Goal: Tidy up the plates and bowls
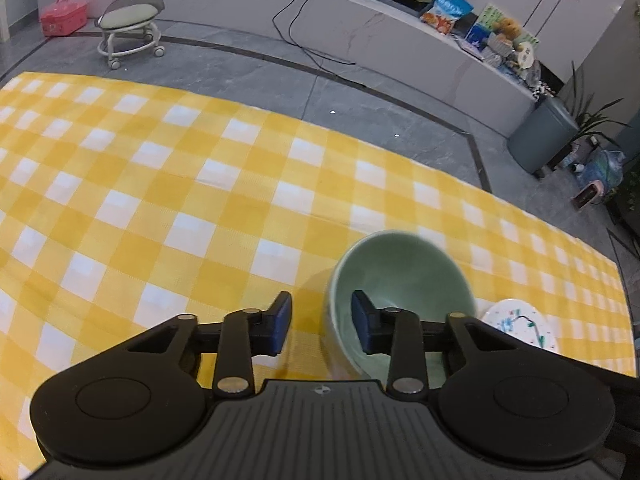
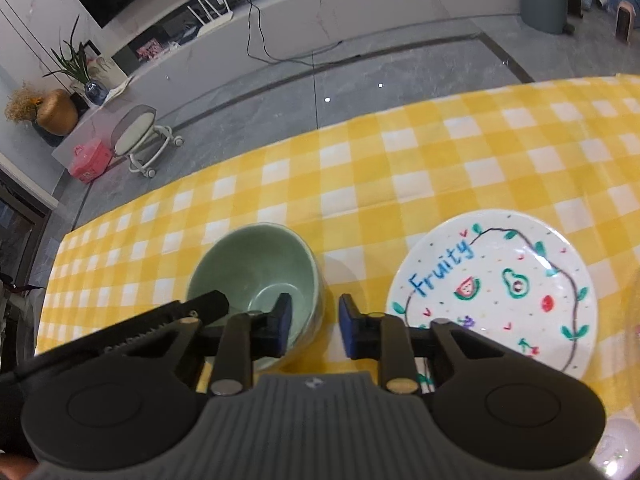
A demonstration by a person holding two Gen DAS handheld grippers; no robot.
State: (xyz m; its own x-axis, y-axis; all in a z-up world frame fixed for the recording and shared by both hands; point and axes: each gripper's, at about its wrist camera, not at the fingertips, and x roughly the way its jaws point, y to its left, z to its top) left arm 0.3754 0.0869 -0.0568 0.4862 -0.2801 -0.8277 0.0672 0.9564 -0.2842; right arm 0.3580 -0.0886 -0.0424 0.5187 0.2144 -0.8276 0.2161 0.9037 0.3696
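Observation:
A pale green bowl [image 1: 400, 280] stands upright on the yellow checked tablecloth [image 1: 160, 184]. My left gripper [image 1: 322, 322] is open and straddles the bowl's near left rim, with one finger inside and one outside. A white plate [image 2: 500, 288] painted with fruit and the word "Fruity" lies flat to the right of the bowl [image 2: 256, 272]; its edge shows in the left wrist view [image 1: 520, 326]. My right gripper [image 2: 316, 326] is open and straddles the bowl's right rim, left finger inside. The left gripper's body shows at the bowl's left in the right wrist view.
The table's far edge [image 1: 360, 136] drops to a grey floor. A wheeled stool [image 1: 130, 28] and a pink case [image 1: 62, 20] stand beyond it. A clear glass object [image 2: 632, 340] shows at the right edge of the right wrist view.

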